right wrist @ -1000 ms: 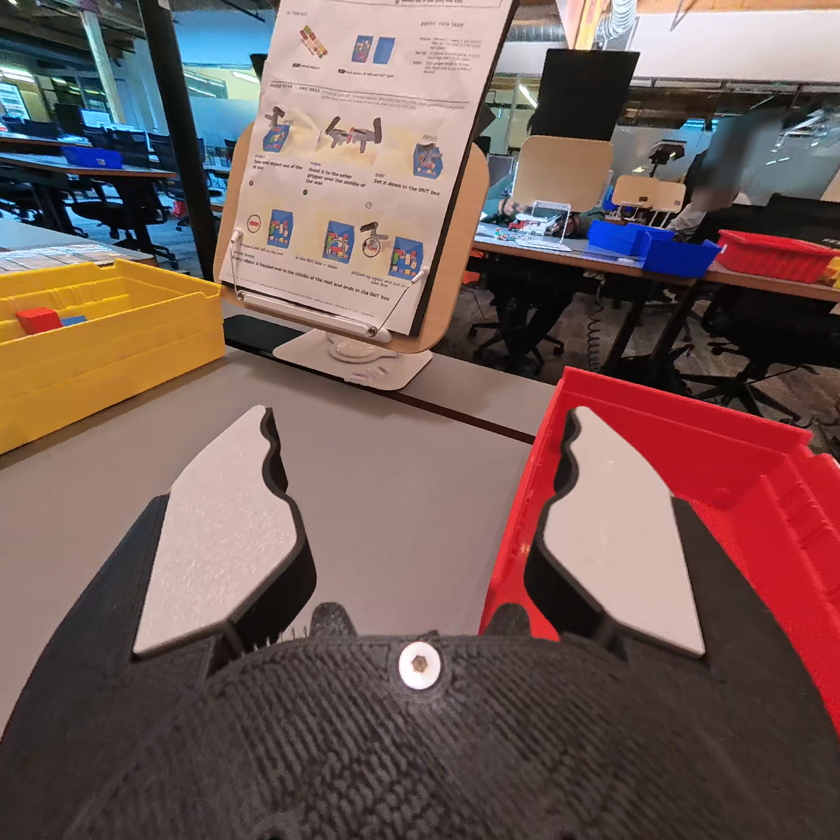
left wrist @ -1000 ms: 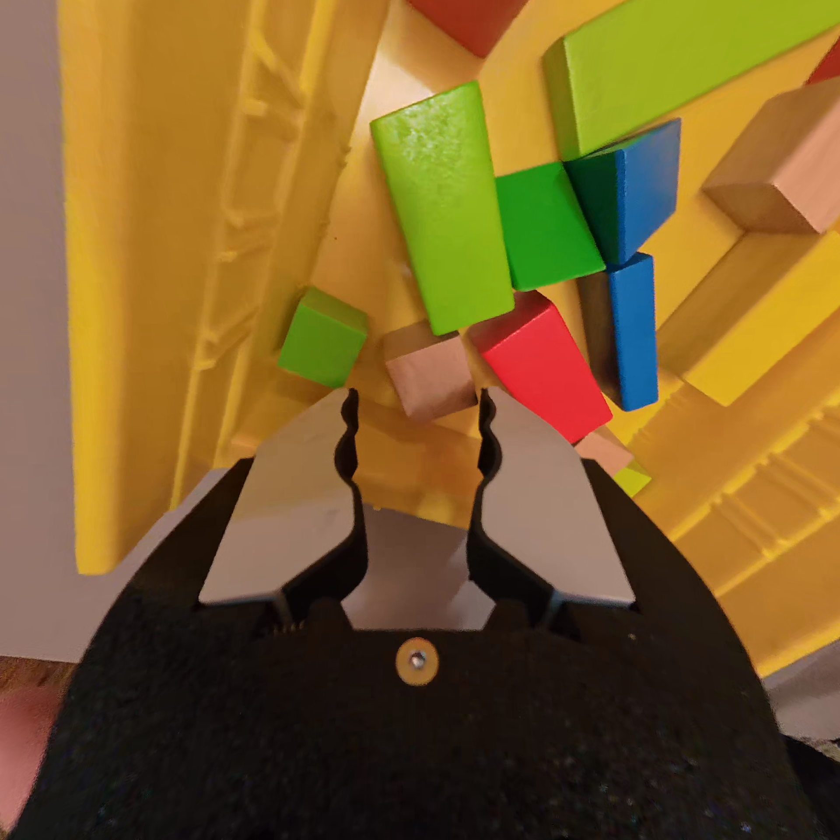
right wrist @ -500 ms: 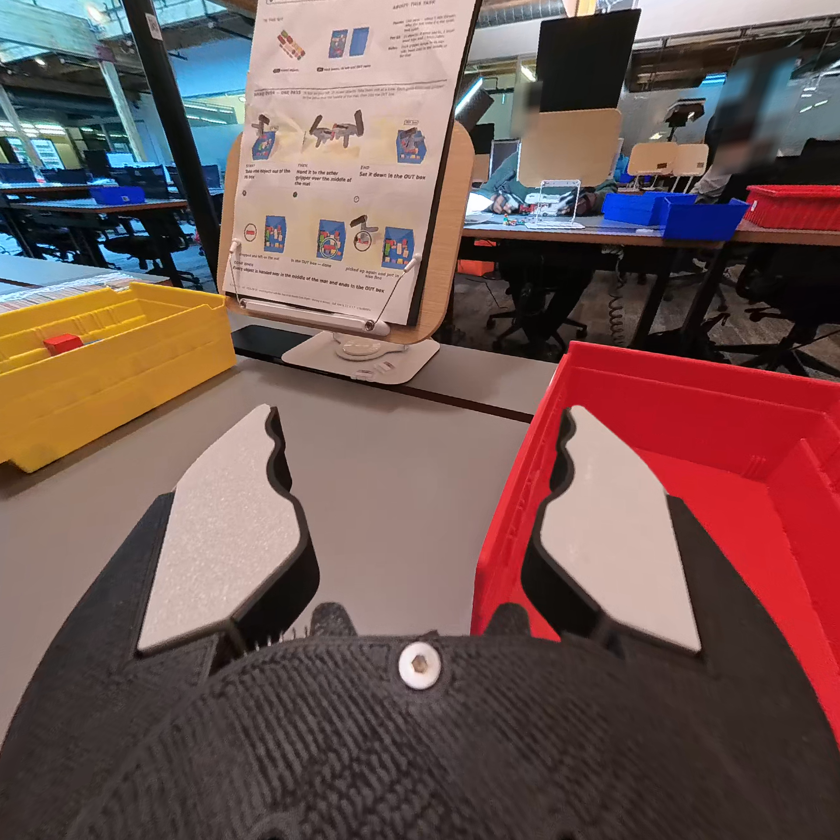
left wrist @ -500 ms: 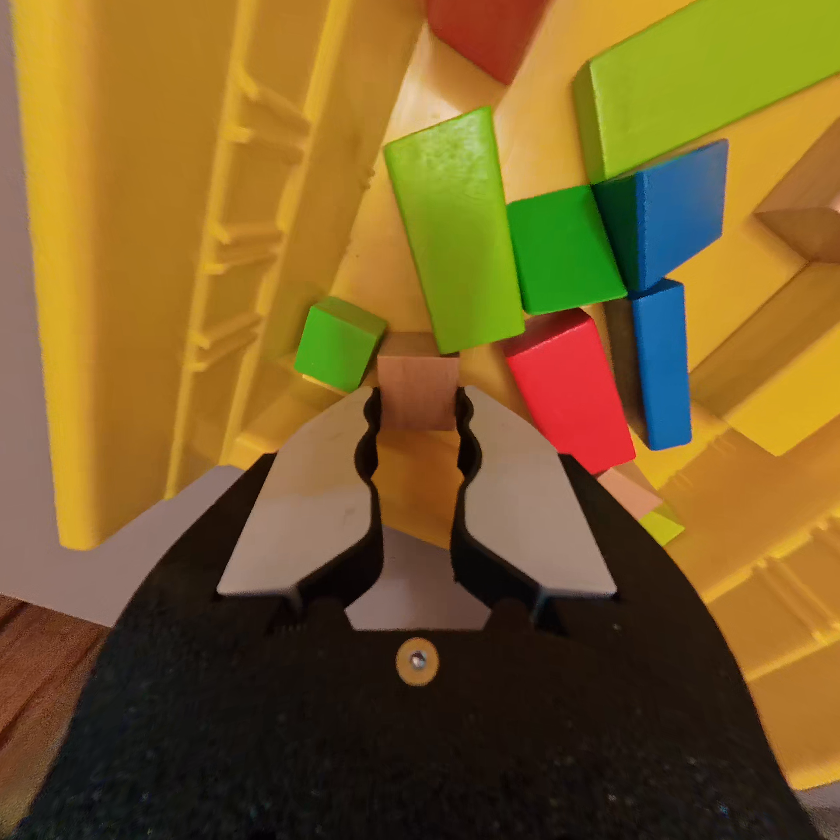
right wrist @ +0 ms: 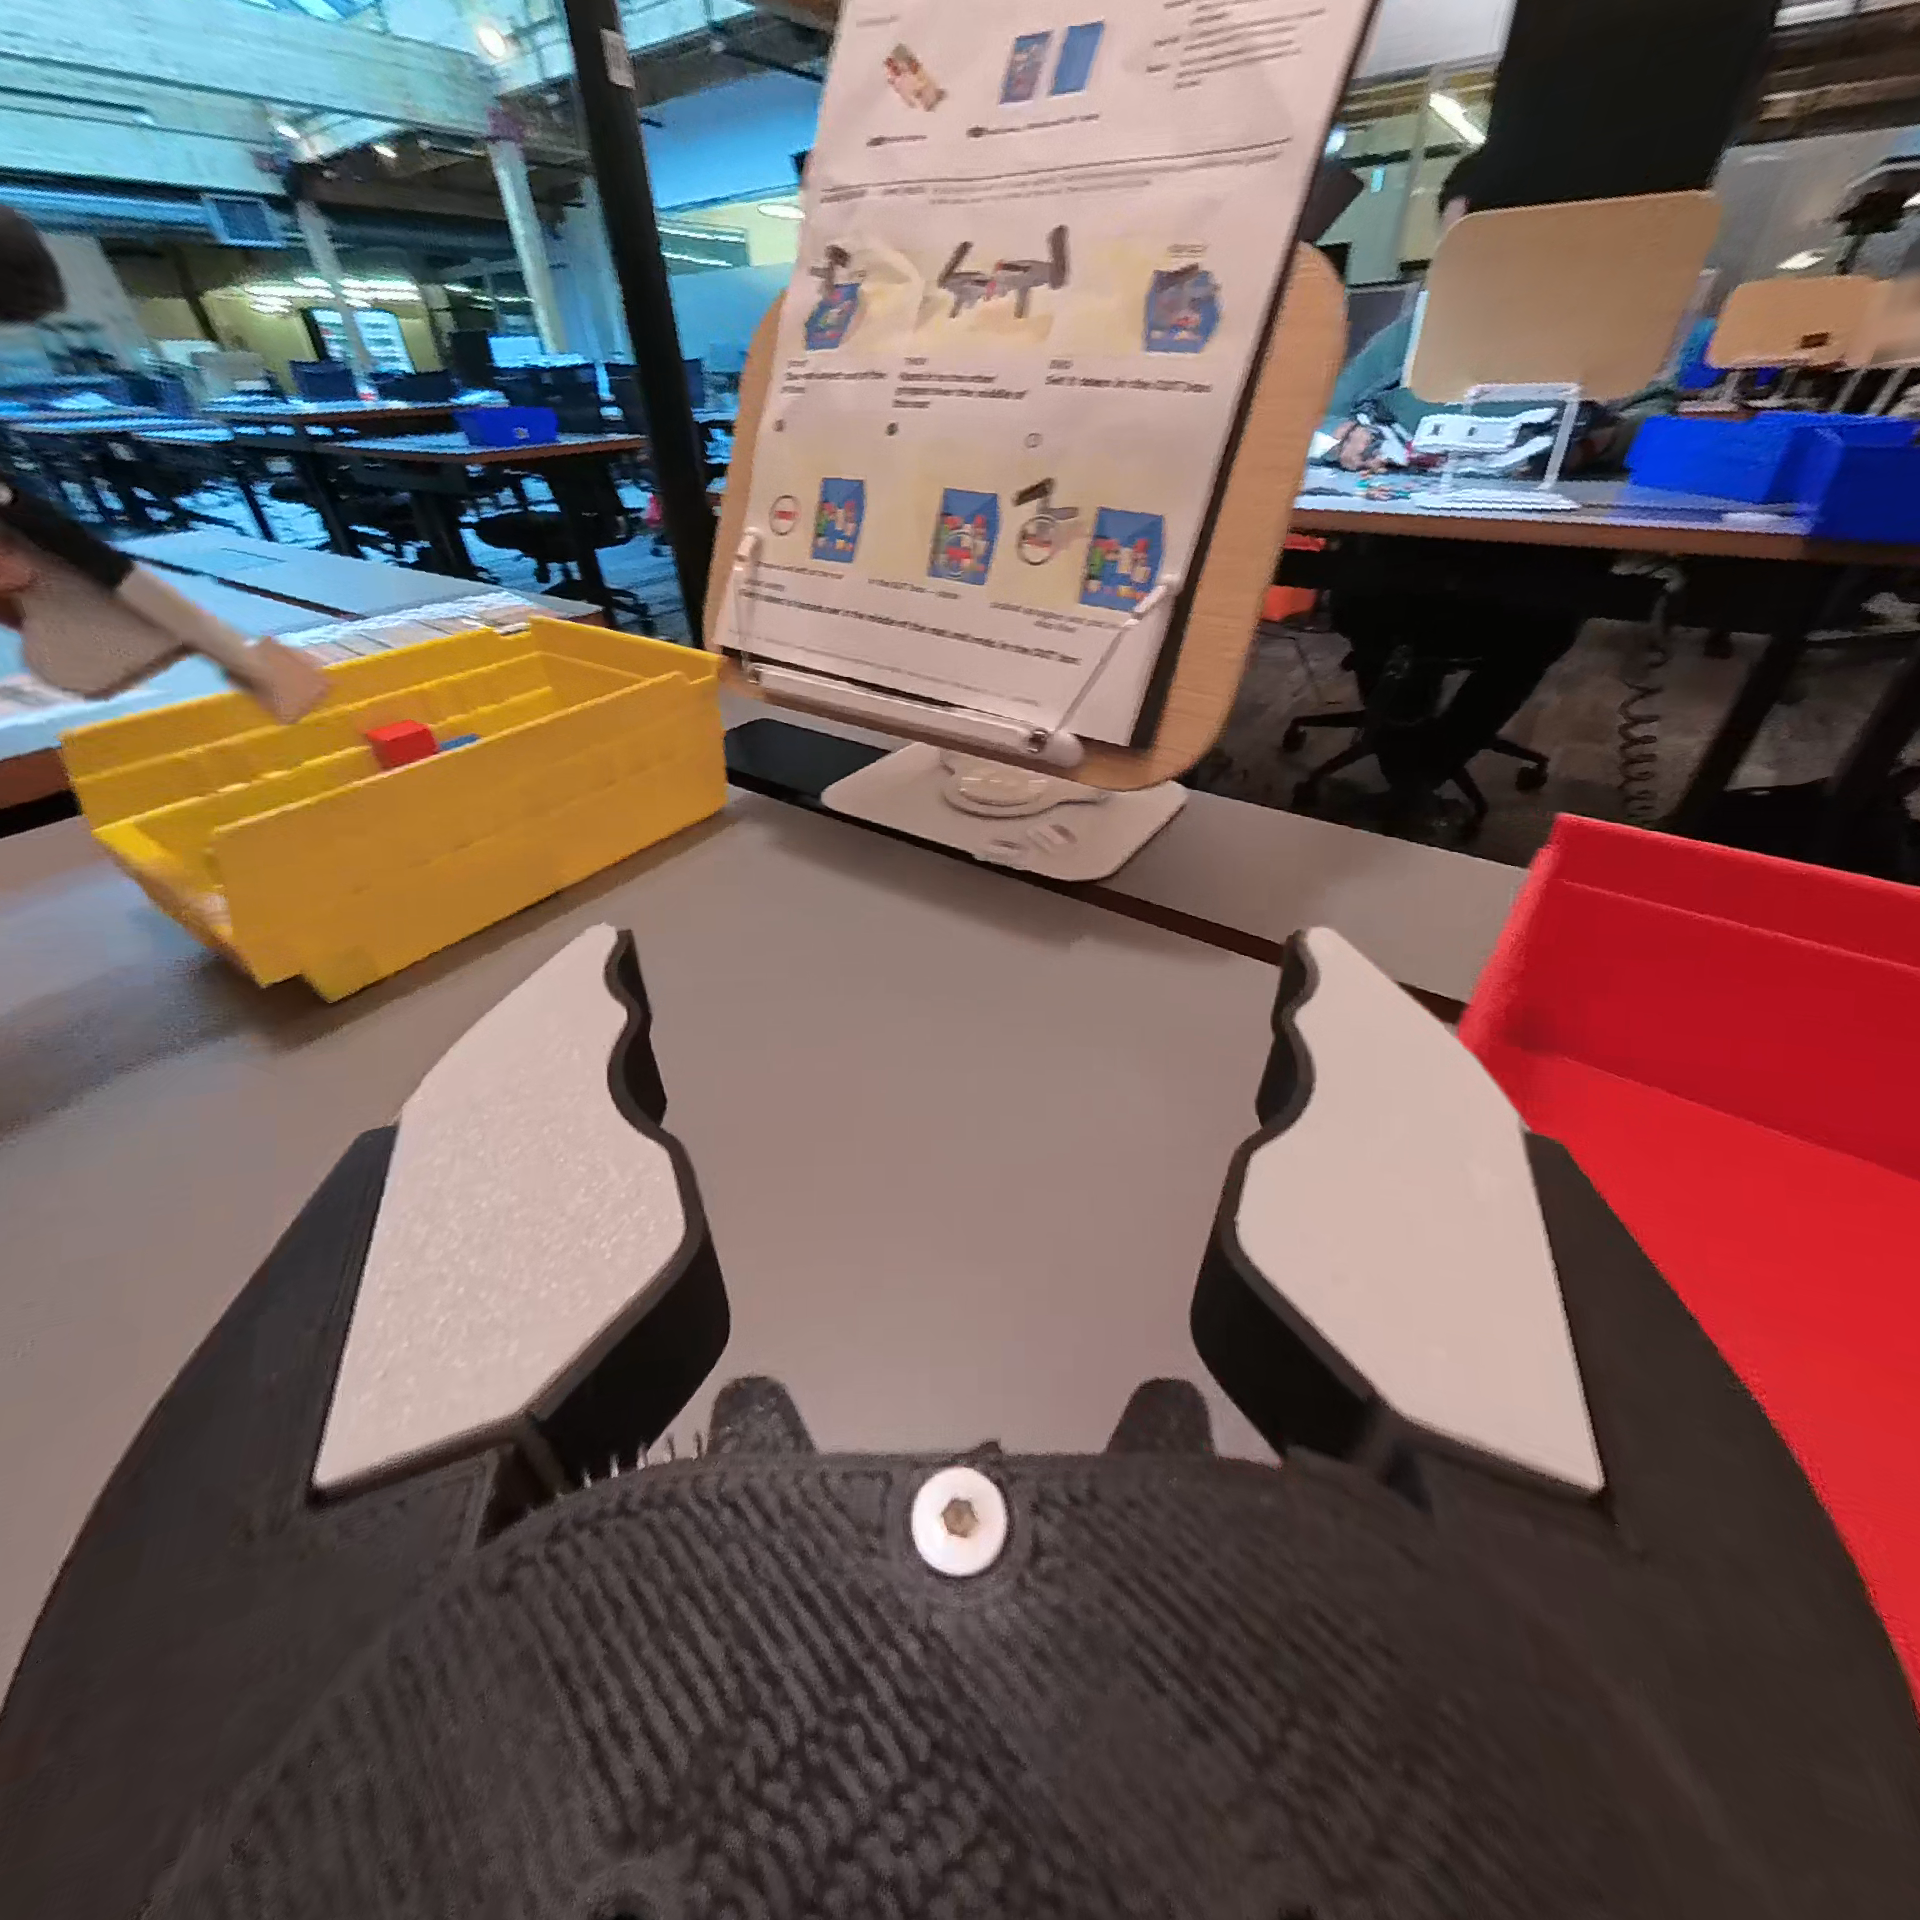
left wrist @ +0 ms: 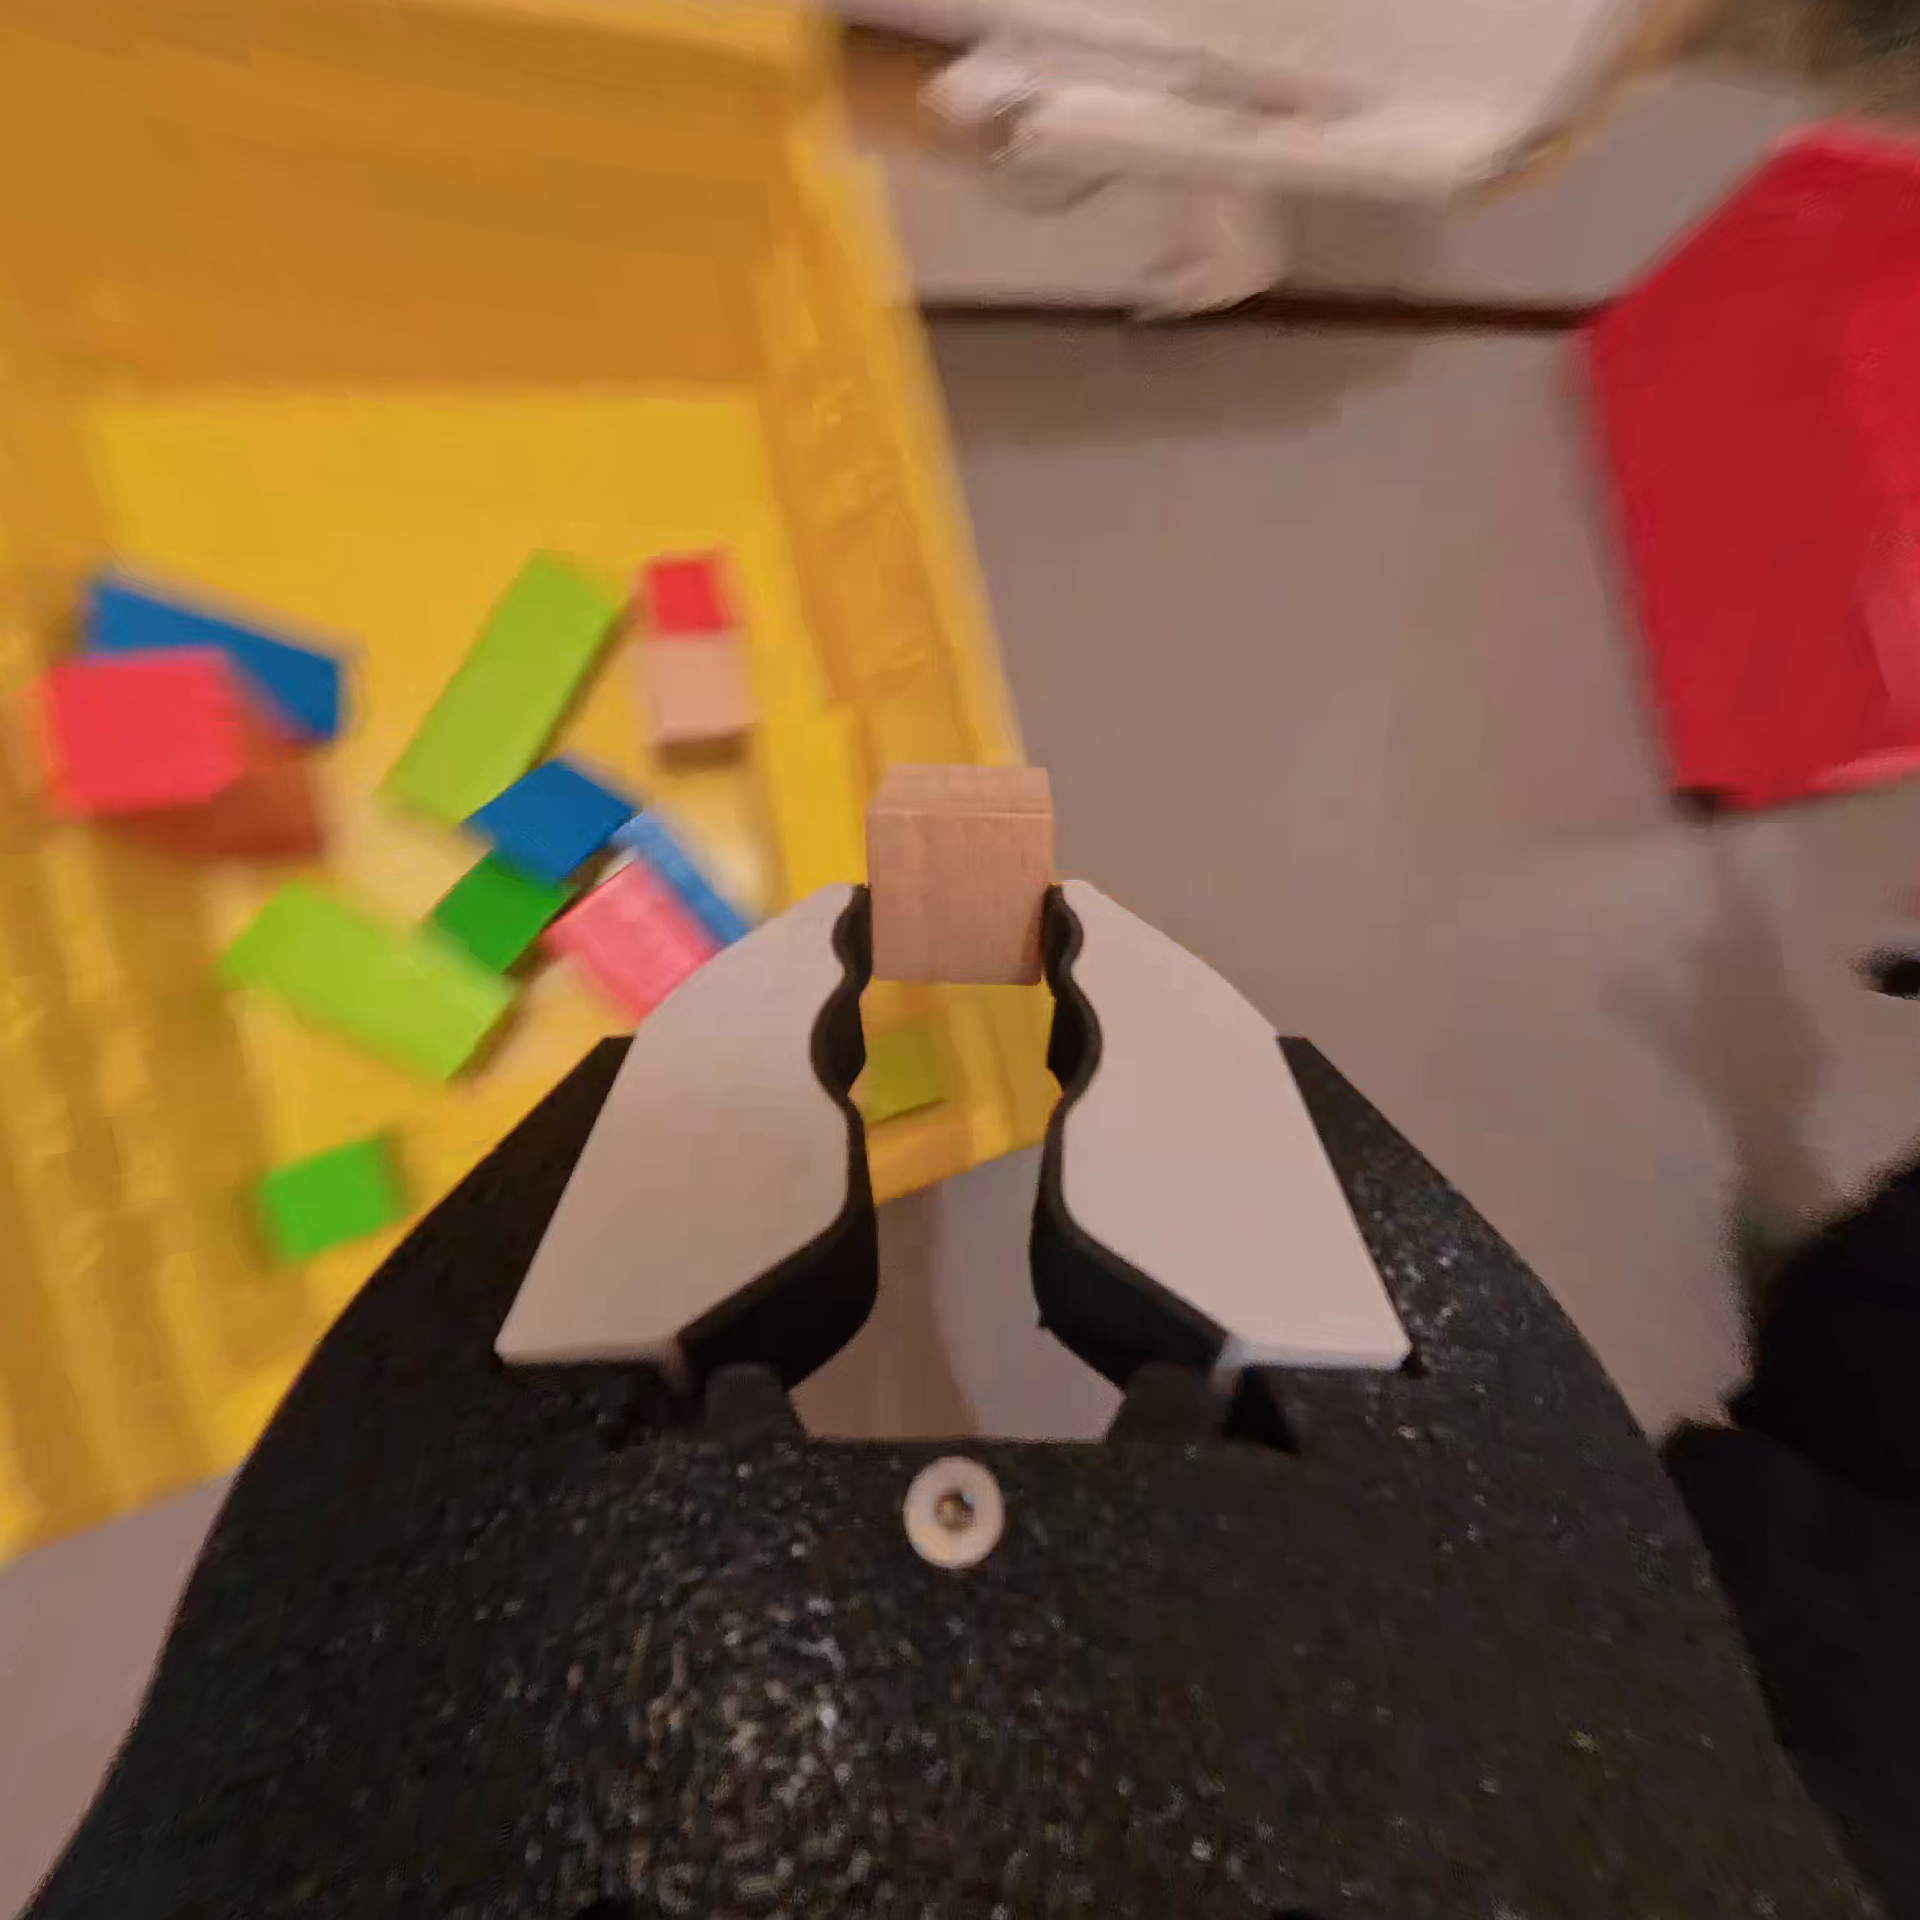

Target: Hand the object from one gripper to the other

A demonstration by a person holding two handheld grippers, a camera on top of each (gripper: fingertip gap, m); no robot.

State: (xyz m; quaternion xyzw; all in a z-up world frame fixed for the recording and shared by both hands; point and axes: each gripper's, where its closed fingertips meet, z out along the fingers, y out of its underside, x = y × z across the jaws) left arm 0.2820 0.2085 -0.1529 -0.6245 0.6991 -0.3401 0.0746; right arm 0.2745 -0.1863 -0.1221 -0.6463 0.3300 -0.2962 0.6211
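Only the left wrist view shows the small plain wooden cube [left wrist: 958,894]: the left gripper [left wrist: 958,914] has its jaws clamped on it, both pads pressing its sides, held above the near wall of the yellow plastic bin [left wrist: 904,582]. That view also looks down on the blurred coloured wooden blocks [left wrist: 499,686] in the bin. The right wrist view shows the right gripper [right wrist: 956,987] with jaws wide apart and bare over the grey surface [right wrist: 935,1091], between the yellow bin and the red plastic bin [right wrist: 1714,997], facing an instruction sheet on a stand [right wrist: 1039,364].
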